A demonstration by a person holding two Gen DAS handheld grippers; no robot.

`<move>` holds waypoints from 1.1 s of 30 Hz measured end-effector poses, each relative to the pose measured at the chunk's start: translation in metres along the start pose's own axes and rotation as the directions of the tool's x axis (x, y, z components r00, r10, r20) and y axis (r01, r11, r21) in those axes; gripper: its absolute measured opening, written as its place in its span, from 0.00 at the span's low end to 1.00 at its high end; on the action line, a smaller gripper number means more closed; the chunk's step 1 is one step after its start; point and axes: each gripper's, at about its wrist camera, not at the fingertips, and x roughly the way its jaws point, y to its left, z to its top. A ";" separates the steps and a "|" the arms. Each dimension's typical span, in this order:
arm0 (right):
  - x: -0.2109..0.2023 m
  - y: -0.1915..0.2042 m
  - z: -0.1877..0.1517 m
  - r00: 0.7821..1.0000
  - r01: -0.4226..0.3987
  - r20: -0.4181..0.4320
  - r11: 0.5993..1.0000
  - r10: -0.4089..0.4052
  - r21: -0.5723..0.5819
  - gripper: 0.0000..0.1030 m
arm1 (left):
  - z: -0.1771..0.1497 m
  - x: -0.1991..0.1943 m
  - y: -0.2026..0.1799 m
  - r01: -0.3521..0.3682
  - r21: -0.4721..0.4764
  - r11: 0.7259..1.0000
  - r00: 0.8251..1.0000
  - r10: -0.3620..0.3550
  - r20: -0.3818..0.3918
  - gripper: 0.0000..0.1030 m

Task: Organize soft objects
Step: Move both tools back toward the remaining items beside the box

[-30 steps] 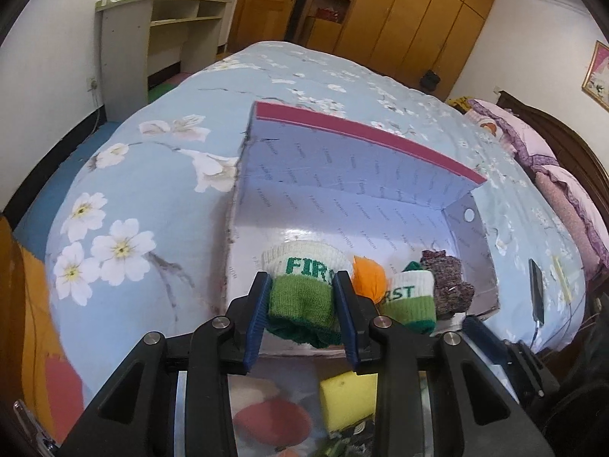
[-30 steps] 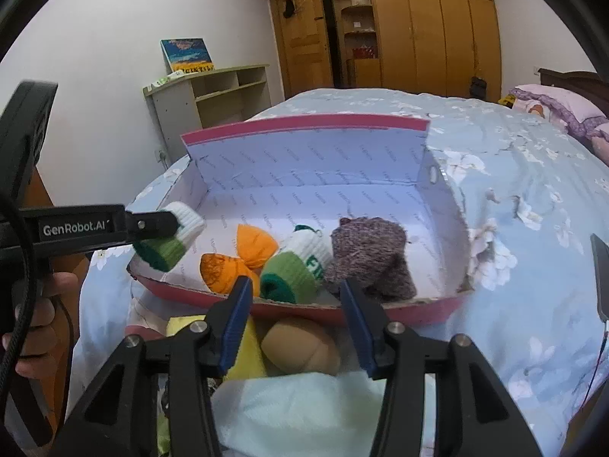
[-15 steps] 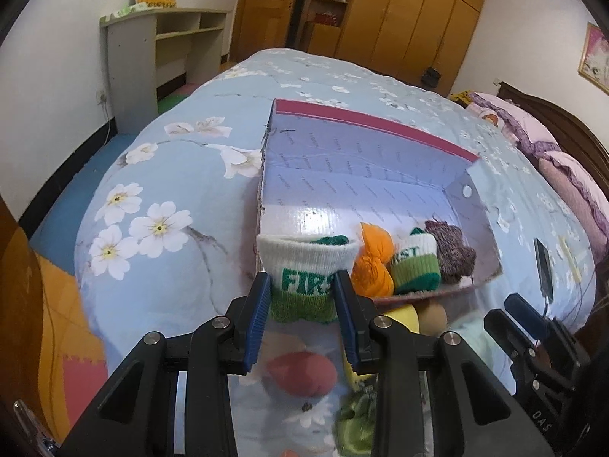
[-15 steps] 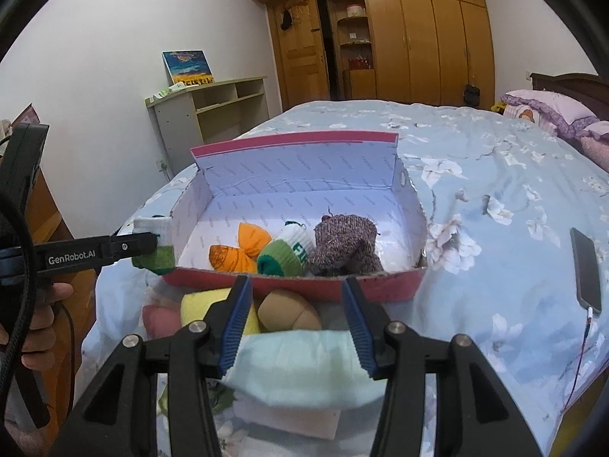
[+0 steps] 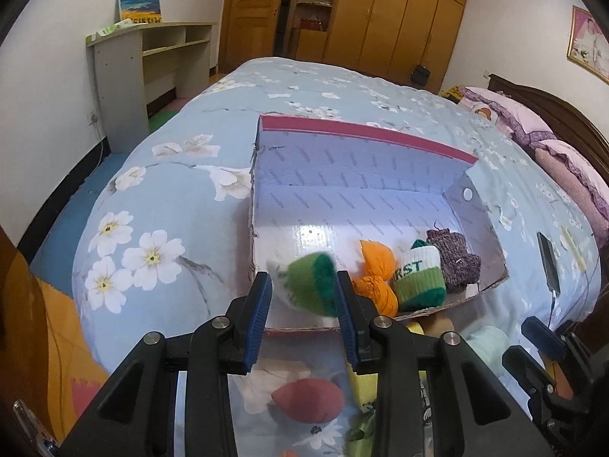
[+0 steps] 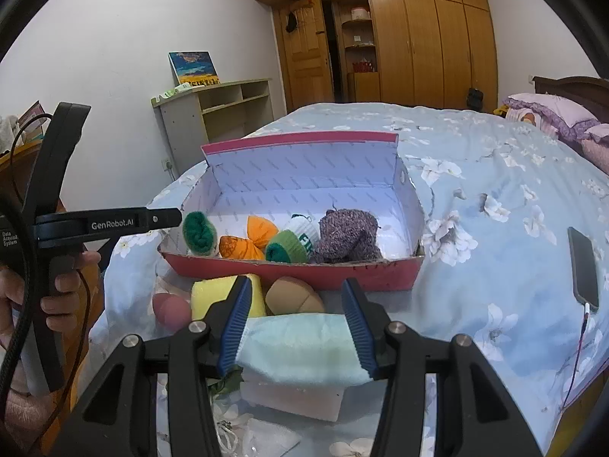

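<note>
1. Underneath everything is a bed (image 5: pixel 182 175) covered by a pale blue quilt printed with white blossoms; it fills most of both views.
2. Around it, the room has white walls, a wooden wardrobe (image 6: pixel 426 38) along the far wall, a grey open shelf unit (image 6: pixel 217 114) with a small painting (image 6: pixel 193 69) on top, and purple pillows (image 6: pixel 548 114) by a dark headboard.
3. One red cardboard box (image 6: pixel 304 272) with a pale printed lining lies open on the quilt, its lid standing up behind it.
4. Inside the box I count four soft bundles in a row: two green-and-white rolled socks, one orange roll (image 6: pixel 249 238) and one purple-grey knitted roll (image 6: pixel 348 234).
5. My left gripper (image 5: pixel 302 301) has its blue pads parted, and the nearest rolled sock (image 5: pixel 310 283) appears blurred between them at the box's left front corner; I cannot tell whether the pads touch it.
6. The second rolled sock (image 5: pixel 418 278) lies between the orange roll and the purple one.
7. My right gripper (image 6: pixel 298 323) is spread wide and grips nothing; a pale blue folded towel (image 6: pixel 300 346) lies between its fingers on a white block.
8. In front of the box sit one yellow sponge (image 6: pixel 213 297), one tan plush ball (image 6: pixel 293 299) and one pink egg-shaped sponge (image 6: pixel 169 306).
9. One phone (image 6: pixel 584 262) lies on the quilt to the right, well apart from the box.
</note>
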 end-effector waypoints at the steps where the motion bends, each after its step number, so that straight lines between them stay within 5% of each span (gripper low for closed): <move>1: 0.000 0.000 0.000 1.000 -0.001 -0.001 1.000 0.001 0.003 0.50 | 0.000 -0.001 0.000 -0.005 0.002 1.000 1.000 0.005 0.004 0.33; 33: -0.020 -0.023 -0.041 0.998 0.004 -0.056 0.996 0.001 0.084 0.50 | -0.074 -0.006 -0.004 0.023 0.076 0.997 0.997 -0.018 -0.078 0.33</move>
